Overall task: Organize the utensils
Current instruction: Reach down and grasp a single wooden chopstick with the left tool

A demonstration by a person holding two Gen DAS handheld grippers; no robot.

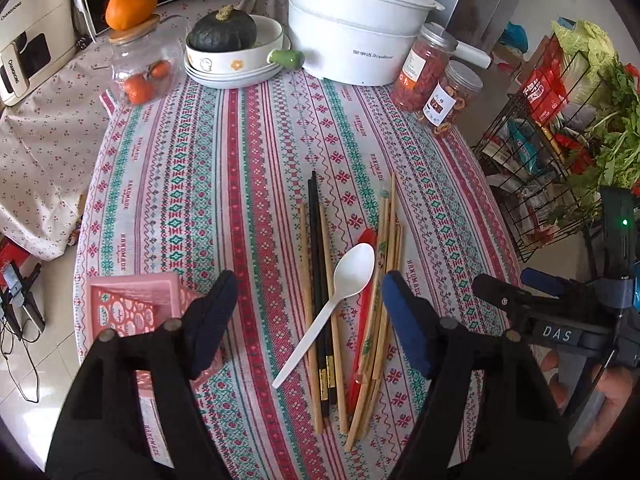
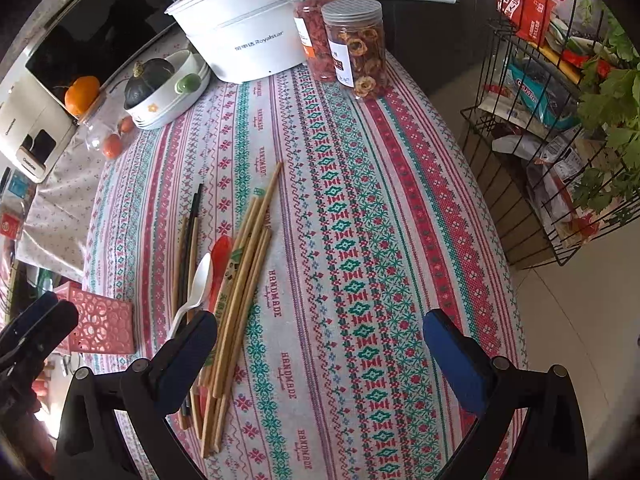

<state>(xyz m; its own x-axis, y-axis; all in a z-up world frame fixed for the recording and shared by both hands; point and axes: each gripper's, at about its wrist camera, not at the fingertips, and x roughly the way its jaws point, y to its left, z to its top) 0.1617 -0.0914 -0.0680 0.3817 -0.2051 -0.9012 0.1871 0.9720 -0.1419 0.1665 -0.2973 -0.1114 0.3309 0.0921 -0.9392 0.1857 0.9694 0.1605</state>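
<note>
Covering surface: 1 woven-look cloth (image 1: 248,168), red/teal/white stripes w/ "HANDMADE" print.
Pot: 1 white round steamer pot (image 1: 352,40), smooth, lidded, at far edge.
Bowl stack: 1 white bowl (image 1: 236,58) on plates, w/ 1 dark green squash (image 1: 223,32) inside.
Jars: 2 clear plastic jars (image 2: 354,46) of dried stuff, metal-look lids, beside pot; 1 glass jar (image 1: 140,68) w/ orange on its wood lid.
Holder: 1 pink plastic basket (image 1: 128,308), square, cut-out walls, near left edge.
Chopsticks: approx 9 bamboo chopsticks (image 1: 390,256) + 2 black chopsticks (image 1: 318,264), lying mid-surface, roughly parallel.
Spoons: 1 white plastic spoon (image 1: 336,296) across the sticks; 1 red spoon (image 1: 362,320) partly under it.
Left claw (image 1: 306,304): apart, nothing in it, over the pile.
Right claw (image 2: 320,344): apart, nothing in it, just right of the pile.
</note>
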